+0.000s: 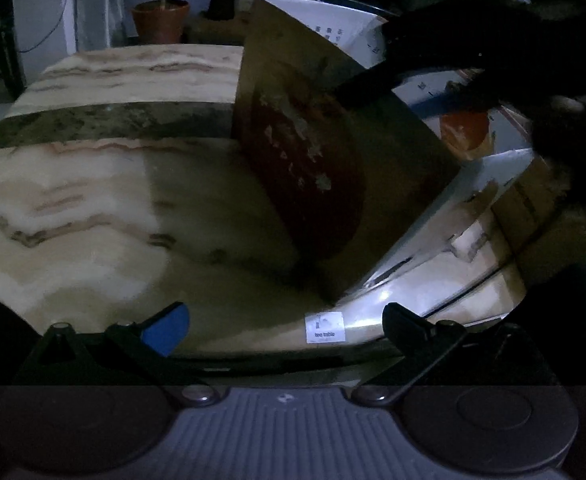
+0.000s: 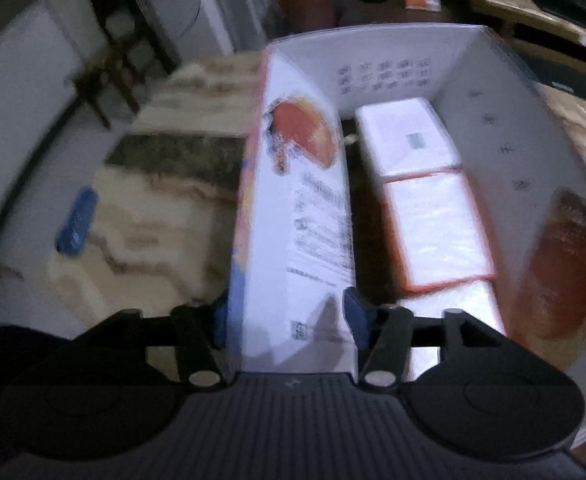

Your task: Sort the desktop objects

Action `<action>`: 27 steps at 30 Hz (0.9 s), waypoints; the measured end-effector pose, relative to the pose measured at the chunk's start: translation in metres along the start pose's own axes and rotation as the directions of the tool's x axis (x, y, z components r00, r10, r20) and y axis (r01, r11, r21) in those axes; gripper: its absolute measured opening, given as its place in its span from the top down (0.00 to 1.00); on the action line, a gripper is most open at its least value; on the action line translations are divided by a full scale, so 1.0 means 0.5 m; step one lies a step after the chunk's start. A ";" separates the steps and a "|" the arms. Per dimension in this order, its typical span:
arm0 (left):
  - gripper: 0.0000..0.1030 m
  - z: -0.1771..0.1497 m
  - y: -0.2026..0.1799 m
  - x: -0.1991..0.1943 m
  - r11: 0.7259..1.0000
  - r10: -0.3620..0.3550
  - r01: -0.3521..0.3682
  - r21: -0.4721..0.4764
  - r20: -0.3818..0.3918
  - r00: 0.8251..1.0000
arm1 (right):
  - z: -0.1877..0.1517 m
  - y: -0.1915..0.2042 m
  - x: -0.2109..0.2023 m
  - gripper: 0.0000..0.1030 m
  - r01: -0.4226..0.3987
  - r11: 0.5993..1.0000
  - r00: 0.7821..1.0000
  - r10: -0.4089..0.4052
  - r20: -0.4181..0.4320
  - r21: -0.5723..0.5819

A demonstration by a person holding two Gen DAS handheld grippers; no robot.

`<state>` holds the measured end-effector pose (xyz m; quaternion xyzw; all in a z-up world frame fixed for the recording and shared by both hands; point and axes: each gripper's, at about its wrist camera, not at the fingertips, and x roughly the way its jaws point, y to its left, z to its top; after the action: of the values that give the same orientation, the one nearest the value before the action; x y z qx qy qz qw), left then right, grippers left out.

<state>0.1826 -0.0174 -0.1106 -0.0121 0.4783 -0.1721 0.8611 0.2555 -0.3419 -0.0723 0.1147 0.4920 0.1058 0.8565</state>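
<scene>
The room is dim. A marble-patterned tabletop (image 1: 93, 200) in cream with brown veins and one dark band reaches toward a pale wall (image 1: 93, 0). A terracotta plant pot (image 1: 161, 20) stands behind it. A dark wooden chair (image 2: 113, 60) sits at the left.

A small white sticker (image 1: 325, 326) on the table edge (image 1: 253, 344) reads "tea table". Rows of printed characters on the white box (image 2: 385, 76) and its flap (image 2: 321, 232) are too blurred to read.
</scene>
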 end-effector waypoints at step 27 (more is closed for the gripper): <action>0.01 -0.004 -0.031 0.042 0.998 0.019 -0.016 0.057 -0.036 0.999 | -0.140 -0.014 -0.081 0.12 -0.019 0.873 1.000 0.022 0.000 -0.487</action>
<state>0.1865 -0.0379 -0.1260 0.0196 0.4891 -0.1782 0.8536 0.1756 -0.3541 -0.0757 -0.0991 0.4458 0.2349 0.8580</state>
